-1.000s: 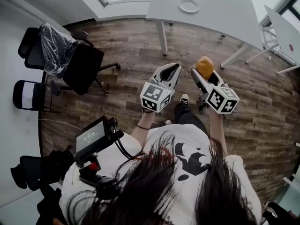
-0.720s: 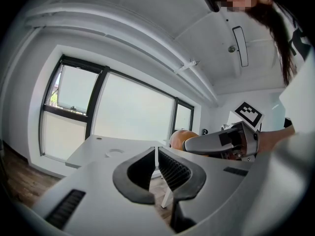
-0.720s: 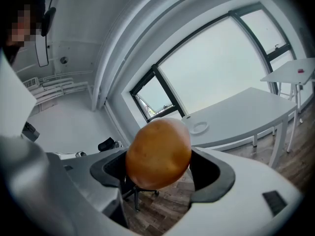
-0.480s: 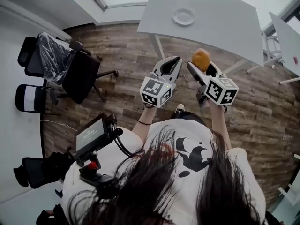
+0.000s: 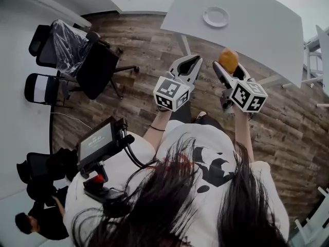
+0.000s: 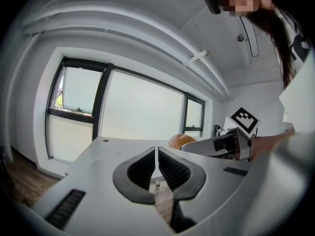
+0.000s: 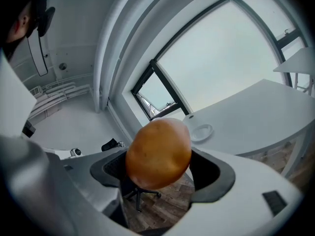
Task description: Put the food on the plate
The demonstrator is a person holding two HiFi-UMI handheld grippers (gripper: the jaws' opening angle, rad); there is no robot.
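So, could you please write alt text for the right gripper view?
The right gripper holds a round orange-brown food item between its jaws. Behind it, a white plate sits on a grey table in front of large windows.

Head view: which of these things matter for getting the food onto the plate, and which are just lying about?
Part of the job:
round orange-brown food, clamped in the right gripper
white plate on the table
left gripper, shut and empty

Just there:
black office chairs
small screen at the person's side
another person in the corner
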